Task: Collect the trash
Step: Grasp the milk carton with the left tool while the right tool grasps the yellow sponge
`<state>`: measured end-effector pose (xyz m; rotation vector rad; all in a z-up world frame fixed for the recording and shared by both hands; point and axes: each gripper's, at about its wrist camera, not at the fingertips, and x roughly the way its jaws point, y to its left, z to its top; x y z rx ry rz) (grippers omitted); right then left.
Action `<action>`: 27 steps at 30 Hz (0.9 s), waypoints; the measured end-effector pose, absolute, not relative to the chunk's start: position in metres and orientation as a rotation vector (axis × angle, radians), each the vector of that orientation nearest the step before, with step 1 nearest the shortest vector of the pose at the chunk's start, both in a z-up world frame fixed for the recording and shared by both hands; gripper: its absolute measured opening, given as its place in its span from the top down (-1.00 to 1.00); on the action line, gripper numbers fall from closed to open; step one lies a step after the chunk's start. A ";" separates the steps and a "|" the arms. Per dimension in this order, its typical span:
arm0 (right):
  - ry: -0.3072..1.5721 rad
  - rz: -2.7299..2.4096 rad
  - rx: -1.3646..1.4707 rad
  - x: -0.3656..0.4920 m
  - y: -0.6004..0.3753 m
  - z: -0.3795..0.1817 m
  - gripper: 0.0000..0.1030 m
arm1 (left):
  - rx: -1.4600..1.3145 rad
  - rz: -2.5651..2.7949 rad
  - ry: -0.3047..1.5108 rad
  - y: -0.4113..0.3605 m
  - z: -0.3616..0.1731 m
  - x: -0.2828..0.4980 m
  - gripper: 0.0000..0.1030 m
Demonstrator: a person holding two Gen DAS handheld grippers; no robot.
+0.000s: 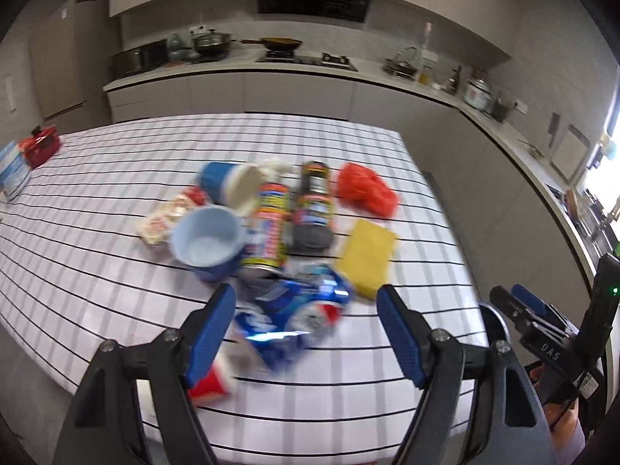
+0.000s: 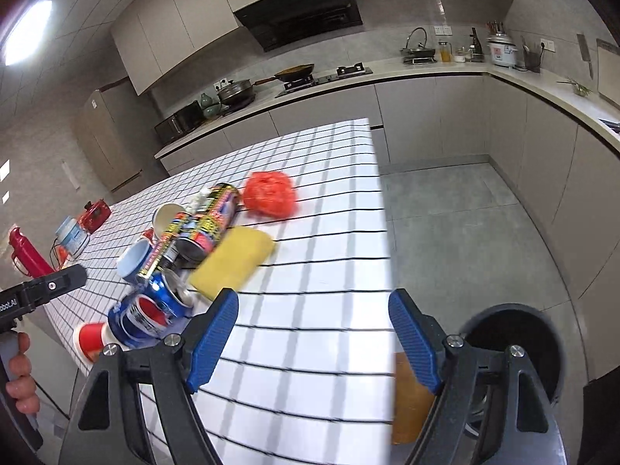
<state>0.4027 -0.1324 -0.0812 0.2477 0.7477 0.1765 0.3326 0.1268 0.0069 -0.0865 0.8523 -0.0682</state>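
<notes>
My left gripper jaws gape, empty, over the crushed blue can; my right gripper likewise, above the tabletop.

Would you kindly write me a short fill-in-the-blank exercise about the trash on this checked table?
1. The crumpled plastic bag beyond the cans is ____ in colour.
2. The jaws of the left gripper stand ____.
3. The dark bin stands on the ____ beside the table.
4. The flat sponge near the crushed blue can is ____.

Missing words: red; open; floor; yellow
</notes>
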 end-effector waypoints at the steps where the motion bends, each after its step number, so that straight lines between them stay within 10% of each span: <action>1: 0.748 0.173 0.253 0.403 -0.127 -0.082 -0.58 | -0.087 -0.050 0.851 0.144 0.006 0.335 -0.49; 27: 0.849 0.082 0.296 0.490 -0.028 -0.116 -0.58 | -0.037 -0.103 0.986 0.297 -0.064 0.419 -0.49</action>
